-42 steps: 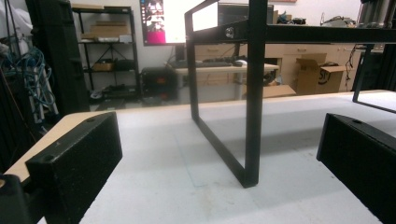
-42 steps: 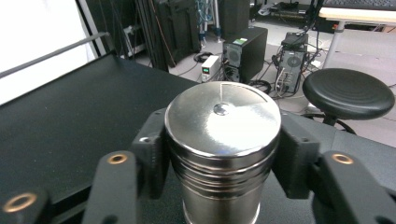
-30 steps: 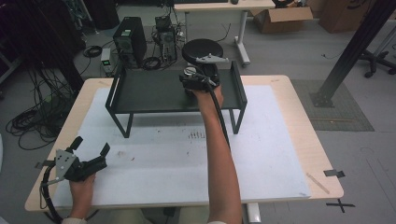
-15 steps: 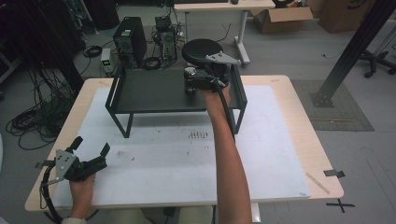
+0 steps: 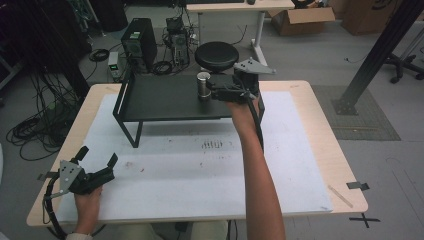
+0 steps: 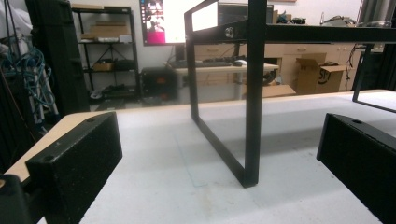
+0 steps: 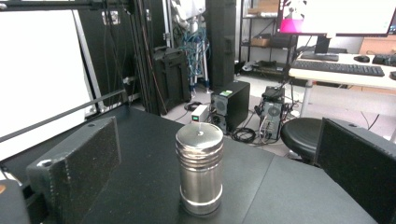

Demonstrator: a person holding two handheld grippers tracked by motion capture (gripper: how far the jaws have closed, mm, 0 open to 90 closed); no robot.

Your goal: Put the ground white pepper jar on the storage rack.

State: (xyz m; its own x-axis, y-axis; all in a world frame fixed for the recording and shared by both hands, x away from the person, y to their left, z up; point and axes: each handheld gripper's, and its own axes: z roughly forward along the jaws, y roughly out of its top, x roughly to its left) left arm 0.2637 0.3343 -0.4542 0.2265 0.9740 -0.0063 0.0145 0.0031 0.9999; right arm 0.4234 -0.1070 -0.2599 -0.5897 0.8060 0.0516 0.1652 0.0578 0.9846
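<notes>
A steel shaker stands upright near the back edge of a black raised shelf. My right gripper hovers just right of it, over the shelf. Its jaws have just been opening and now stand wide on either side of the shaker without touching it. At the table's front left corner my left gripper rests open on the white mat, with nothing between its jaws. It faces one of the shelf's legs.
Behind the table stand a black stool and a computer tower, with cables on the floor. A slanted black beam stands at the right. Black tape marks the table's right edge.
My right gripper has opened, drawn back to the right and risen a little, so the shaker now stands free on the shelf. The left gripper has not moved.
</notes>
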